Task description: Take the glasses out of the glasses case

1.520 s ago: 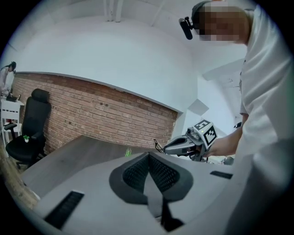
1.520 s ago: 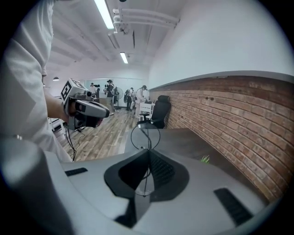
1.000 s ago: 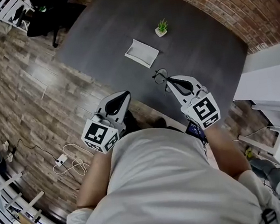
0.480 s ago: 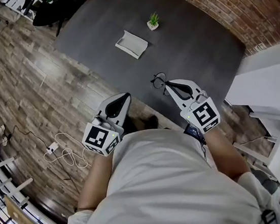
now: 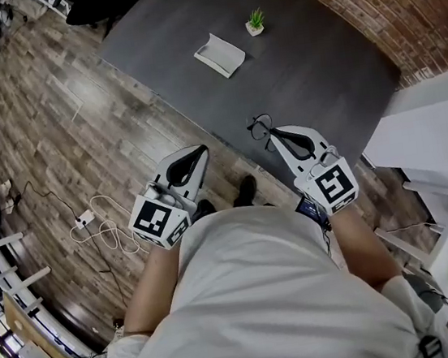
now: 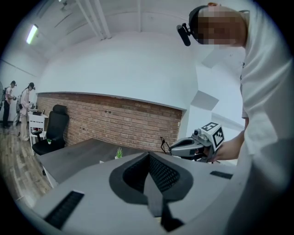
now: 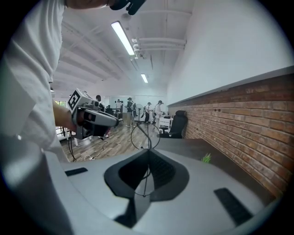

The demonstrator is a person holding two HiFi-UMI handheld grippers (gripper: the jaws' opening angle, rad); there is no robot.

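1. My right gripper has its grey, ribbed jaws pinched together on the thin black wire glasses. One round lens stands up above the tips.
2. My left gripper has its jaws pressed together with nothing between them.
3. Only the head view shows the glasses above the near edge of the dark matte table. They are well apart from the white, boxy glasses case farther in on the table, near a small potted plant.

The person is stepping back from the tabletop. The right gripper is carrying the glasses farther from the case, and the left gripper is drawing back alongside.
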